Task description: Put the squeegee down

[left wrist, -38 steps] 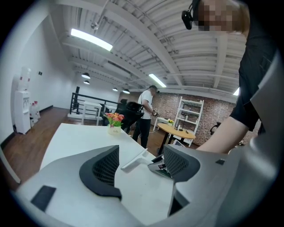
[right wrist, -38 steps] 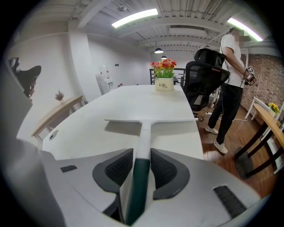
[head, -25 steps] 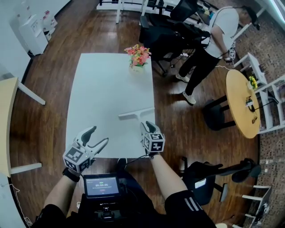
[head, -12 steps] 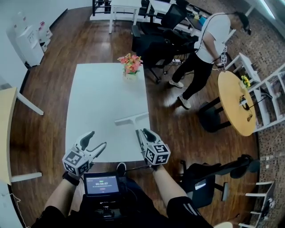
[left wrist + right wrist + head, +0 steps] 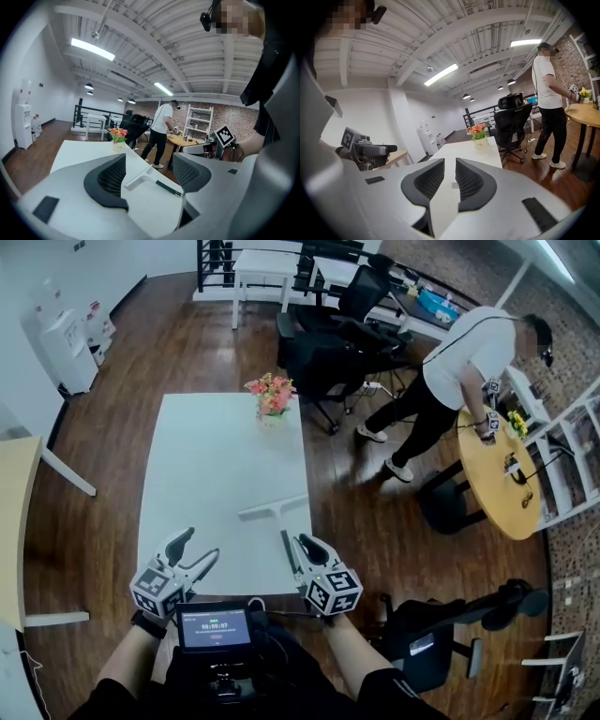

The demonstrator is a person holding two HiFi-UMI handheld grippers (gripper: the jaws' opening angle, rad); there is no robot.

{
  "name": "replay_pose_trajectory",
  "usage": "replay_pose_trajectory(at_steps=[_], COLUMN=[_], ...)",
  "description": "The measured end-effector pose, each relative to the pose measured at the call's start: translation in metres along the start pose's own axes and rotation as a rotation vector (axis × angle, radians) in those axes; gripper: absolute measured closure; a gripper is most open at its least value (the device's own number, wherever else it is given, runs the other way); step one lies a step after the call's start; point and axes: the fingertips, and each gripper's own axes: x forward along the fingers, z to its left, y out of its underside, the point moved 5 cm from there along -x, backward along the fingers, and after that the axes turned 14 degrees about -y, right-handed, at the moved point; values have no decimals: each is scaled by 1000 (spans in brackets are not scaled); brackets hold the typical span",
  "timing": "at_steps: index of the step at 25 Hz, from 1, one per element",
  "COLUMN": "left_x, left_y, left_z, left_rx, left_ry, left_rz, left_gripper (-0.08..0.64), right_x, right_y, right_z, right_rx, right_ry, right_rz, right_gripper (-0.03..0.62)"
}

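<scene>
The squeegee [image 5: 274, 510] lies flat on the white table [image 5: 216, 456] near its right front corner, pale blade across and dark handle pointing toward me. My right gripper [image 5: 307, 545] hovers at the table's front edge just right of the handle's end, apart from it. Its jaws stand a narrow gap apart with nothing between them in the right gripper view [image 5: 450, 171]. My left gripper [image 5: 200, 546] is wide open and empty over the front left of the table. In the left gripper view [image 5: 147, 164] the squeegee [image 5: 139, 176] shows beyond the jaws.
A flower pot [image 5: 270, 395] stands at the table's far end. A person [image 5: 459, 371] bends over a round wooden table [image 5: 502, 465] at the right. Black office chairs [image 5: 328, 334] stand behind the table, another chair [image 5: 441, 615] sits at my right. A screen device [image 5: 214, 629] hangs in front of me.
Both grippers have drawn back toward me. The right gripper has come off the squeegee handle, and the squeegee stays lying on the table. The person at the right has moved to the round table.
</scene>
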Motion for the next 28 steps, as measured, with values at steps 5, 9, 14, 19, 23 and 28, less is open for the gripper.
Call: replay_pose_trajectory(at_steps=[5,9,14,19,23,28], left_x=[-4,-5,-6,-8,-9,-11], left_y=[-6,-10,-16,-19,-19,-22], left_z=[-8,-4,-3,0,3,0], left_rx=[-17,-13,-23,-21,-21,-15], left_ry=[-20,-30,-32,-23,-19,-8], left_rz=[0,-7,-20,-30,-31,-41], left_gripper=[239,239,239,239,239,239], right_x=[-2,-2,-2,-5,-6,-12], right_y=[-3,-10,-18,-31,-34,-39], right_z=[5,6,6,12,18,23], right_rx=[3,-23,-36,-61,-67,-68], right_ry=[-24,-33,-26,-26,-23,-28], right_rz=[0,-2,-7,-19,-23,-31], right_gripper=[497,502,503,503,503,503])
